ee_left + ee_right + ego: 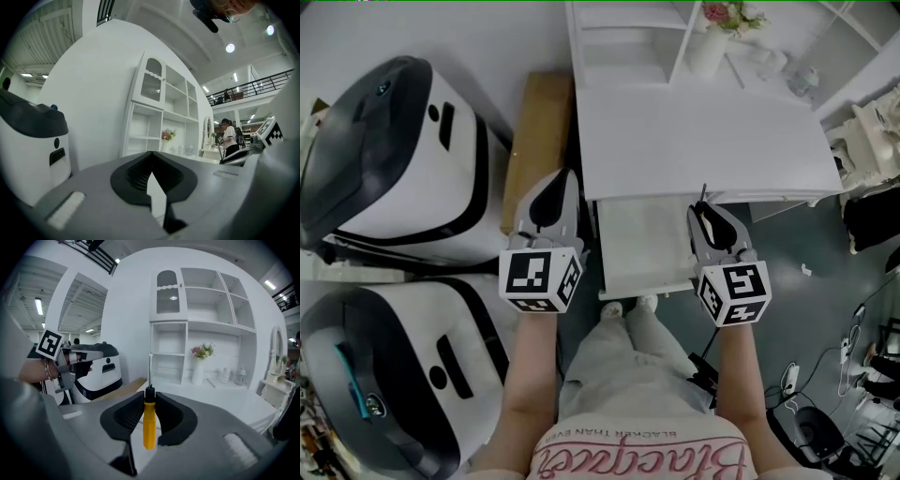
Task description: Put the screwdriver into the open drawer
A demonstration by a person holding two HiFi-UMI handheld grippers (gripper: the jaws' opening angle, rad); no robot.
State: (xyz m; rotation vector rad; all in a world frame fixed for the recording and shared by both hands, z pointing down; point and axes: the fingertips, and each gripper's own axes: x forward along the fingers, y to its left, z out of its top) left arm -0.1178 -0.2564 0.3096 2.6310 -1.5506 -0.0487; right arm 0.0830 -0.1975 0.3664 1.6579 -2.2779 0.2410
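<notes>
While the right gripper [149,393] clamps the screwdriver [149,427] by the open drawer's [642,246] right edge, the drawer looks bare; left gripper [151,154] jaws closed, empty. Remaining: lower in, release.

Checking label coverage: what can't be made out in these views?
- Head view: screwdriver handle hidden under the right gripper; only its shaft tip pokes out.
- Head view: back of the drawer hidden under the desk top.
- Right gripper view: screwdriver's tip type, too thin to tell.
- Right gripper view: small items beside the vase, too small to identify.
</notes>
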